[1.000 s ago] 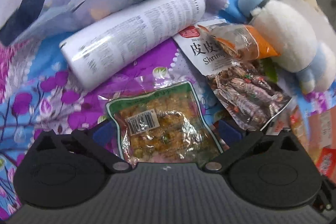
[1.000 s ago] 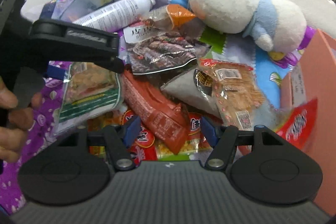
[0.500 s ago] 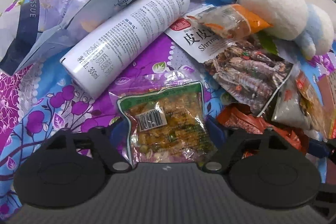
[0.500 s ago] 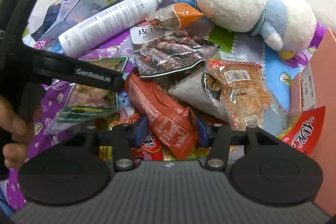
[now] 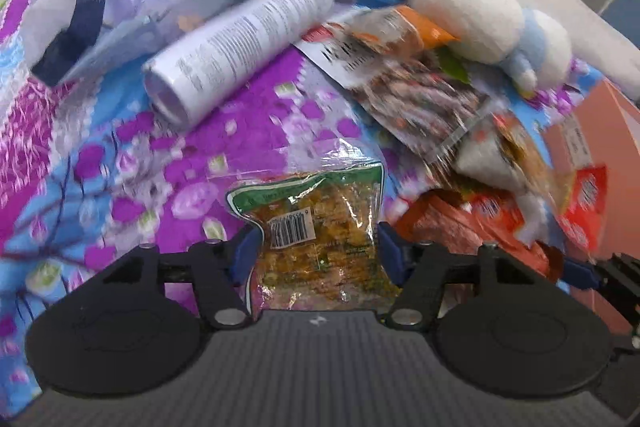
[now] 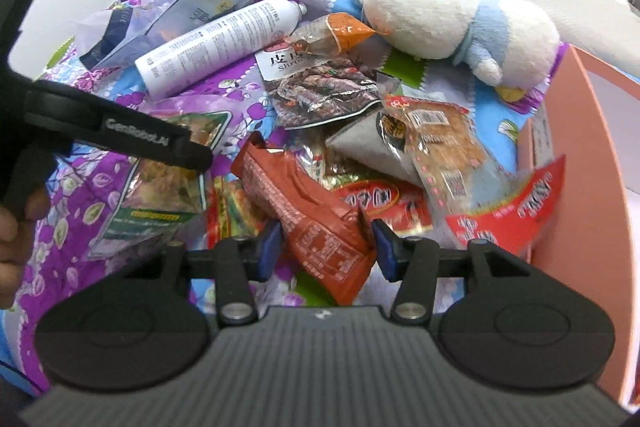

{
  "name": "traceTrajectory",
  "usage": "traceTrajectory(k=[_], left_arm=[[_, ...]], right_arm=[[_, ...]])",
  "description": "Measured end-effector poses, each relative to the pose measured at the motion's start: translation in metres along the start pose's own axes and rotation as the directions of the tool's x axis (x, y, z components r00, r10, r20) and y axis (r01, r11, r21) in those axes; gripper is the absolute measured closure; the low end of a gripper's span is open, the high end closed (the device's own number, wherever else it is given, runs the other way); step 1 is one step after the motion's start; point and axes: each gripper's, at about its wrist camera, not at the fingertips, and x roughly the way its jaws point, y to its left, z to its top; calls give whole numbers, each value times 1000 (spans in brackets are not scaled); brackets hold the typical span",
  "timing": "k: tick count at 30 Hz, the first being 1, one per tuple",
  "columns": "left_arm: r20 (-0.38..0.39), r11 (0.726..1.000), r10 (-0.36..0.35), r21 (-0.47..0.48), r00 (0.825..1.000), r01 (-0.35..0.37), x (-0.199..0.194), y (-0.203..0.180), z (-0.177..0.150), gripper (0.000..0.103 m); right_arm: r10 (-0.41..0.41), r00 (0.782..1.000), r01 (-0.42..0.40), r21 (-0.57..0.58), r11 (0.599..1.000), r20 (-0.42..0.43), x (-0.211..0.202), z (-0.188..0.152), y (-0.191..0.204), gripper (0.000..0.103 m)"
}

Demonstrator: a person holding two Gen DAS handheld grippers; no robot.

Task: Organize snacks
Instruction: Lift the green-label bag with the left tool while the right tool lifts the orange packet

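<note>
Green snack pack now pinched, lifted by closing left claw.

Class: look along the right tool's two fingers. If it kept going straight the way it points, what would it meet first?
The right tool already has the red-brown snack packet between its fingers, so that comes first. Beyond it lies the pile of red and clear snack bags; how far past the packet they sit is hard to judge.

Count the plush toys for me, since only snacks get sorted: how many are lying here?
1: a white and pale blue plush toy lies at the pile's far side, its head beside the orange-tipped clear packet. Others may be hidden.
</note>
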Motion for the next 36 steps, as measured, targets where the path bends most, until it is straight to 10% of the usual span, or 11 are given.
traceTrajectory(k=[28,36], left_arm=[[-32,999,-47,-8,998,47,-97,-2,-134,35],[-18,997,-68,-34,998,67,-104,5,-141,35]], right_arm=[[3,997,12,203,979,-73,-74,-105,17,51],[33,998,-30,60,998,-51,-83,-109,25,21]])
